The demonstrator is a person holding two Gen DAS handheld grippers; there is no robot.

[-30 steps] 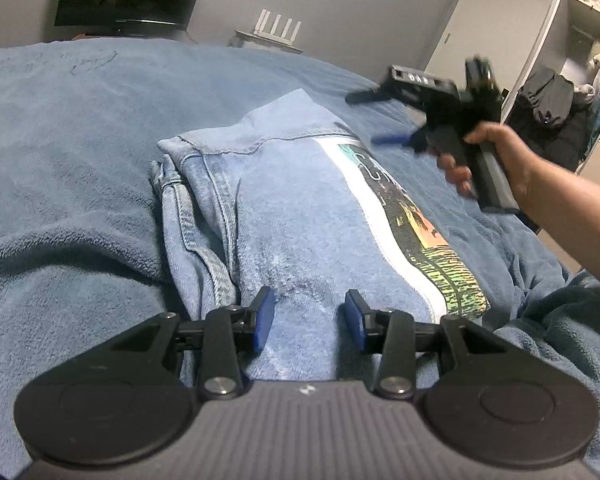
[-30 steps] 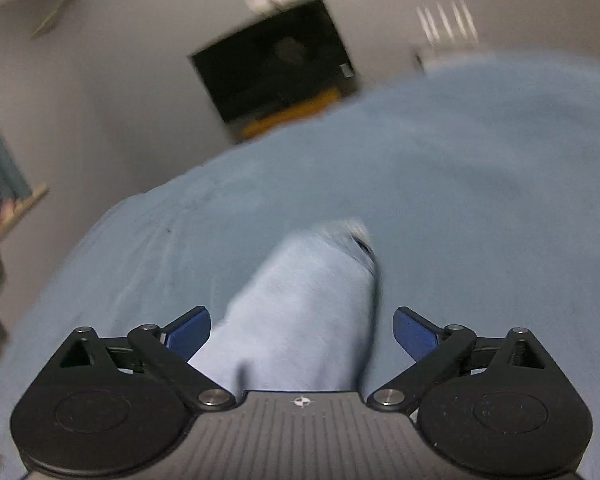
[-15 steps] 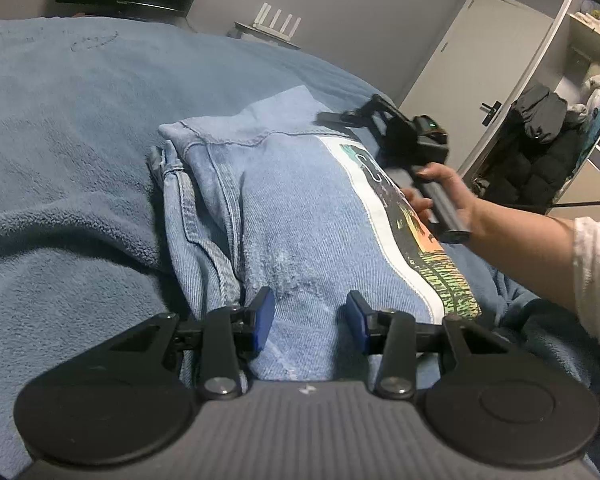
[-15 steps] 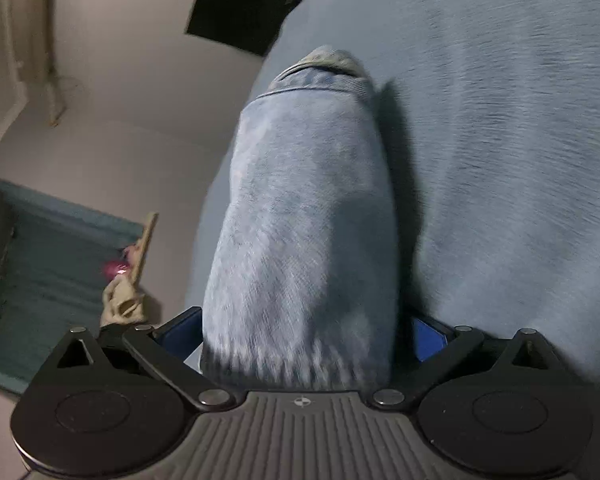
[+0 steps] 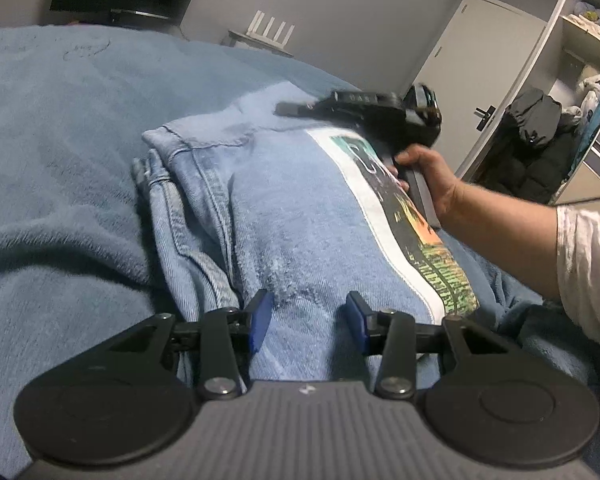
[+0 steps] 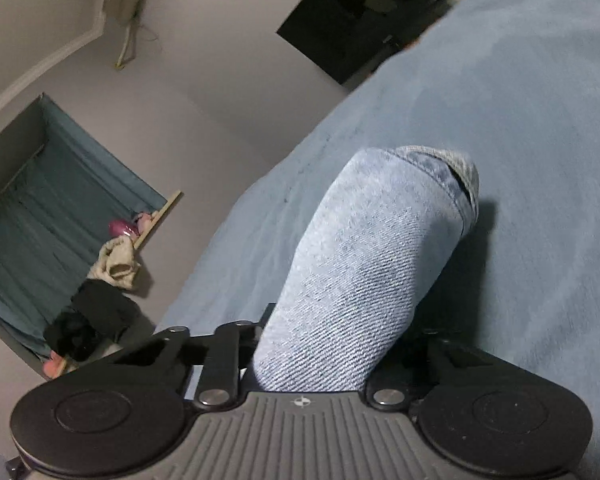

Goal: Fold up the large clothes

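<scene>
The jeans ran lengthwise away from the left gripper, which straddled them part-open; the right gripper was closing on their far corner.

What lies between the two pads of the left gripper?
In the left wrist view, a stretch of the folded jeans lies between the left gripper's blue pads, on the blue blanket.

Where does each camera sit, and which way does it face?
Left wrist: on the left gripper, looking across the folded light-blue denim jeans on the blue fleece blanket; the person's hand with the right gripper shows.
Right wrist: on the right gripper, looking along the denim; its jaws are closing with denim between them.
Shared: jeans, blanket.
</scene>
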